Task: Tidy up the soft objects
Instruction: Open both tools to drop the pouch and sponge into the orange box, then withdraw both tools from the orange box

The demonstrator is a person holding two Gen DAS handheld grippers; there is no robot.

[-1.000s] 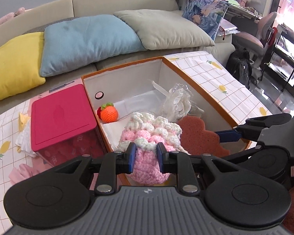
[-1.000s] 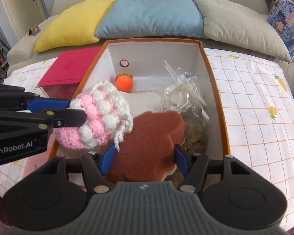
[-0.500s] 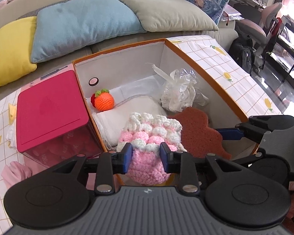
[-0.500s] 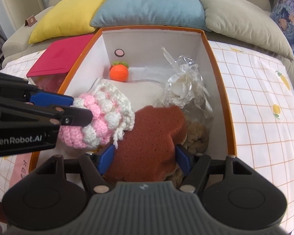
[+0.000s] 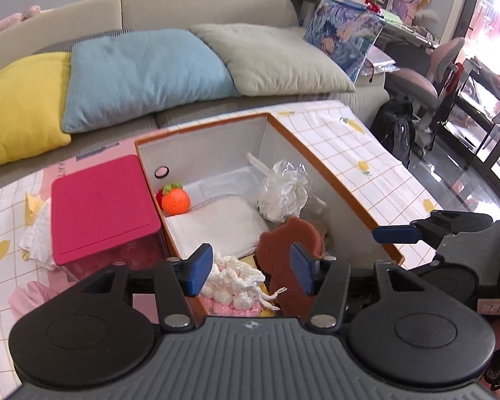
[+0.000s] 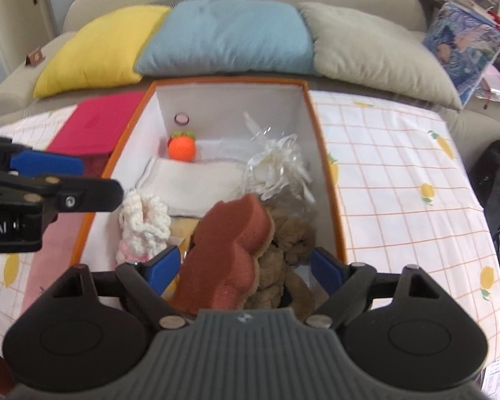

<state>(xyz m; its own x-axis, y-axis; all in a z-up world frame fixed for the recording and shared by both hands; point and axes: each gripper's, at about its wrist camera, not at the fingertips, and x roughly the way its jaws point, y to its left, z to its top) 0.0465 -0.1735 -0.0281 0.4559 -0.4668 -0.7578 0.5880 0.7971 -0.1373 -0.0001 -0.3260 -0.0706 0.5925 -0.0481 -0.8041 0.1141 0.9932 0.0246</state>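
The pink-and-white crochet pouch [image 5: 233, 286] lay in the near left corner of the orange-rimmed storage box [image 5: 320, 166], just below and between the spread pads of the left gripper [image 5: 251, 271], which no longer touched it. The brown sponge [image 6: 226, 256] leaned upright beside the pouch, against a tan plush toy [image 6: 283, 260]. It stood between the wide-apart pads of the right gripper [image 6: 246, 271], and neither pad appeared to press on it, though the near edge was hard to read.

A second earlier the left gripper had pinched the pouch at its middle and held it above the box; now the pouch sat lower, slumped on the box floor. The right gripper had then held the sponge flat between its pads; now the sponge was tilted on edge and released. Both grippers' jaws had just been opening.

In the box there were, by count, one pouch, one sponge, one plush toy, one crocheted orange [image 6: 182, 146] at the far wall, one folded white cloth [image 6: 196, 183] and one crinkled clear plastic bag [image 6: 276, 166]. One red-lidded container [image 5: 100, 206] stood just left of the box on the tabletop [image 6: 400, 173], which was covered by a lemon-print cloth. Behind, three cushions lay on the sofa [image 5: 200, 3]: one yellow [image 6: 96, 50], one blue [image 6: 230, 40] and one beige [image 6: 376, 50].
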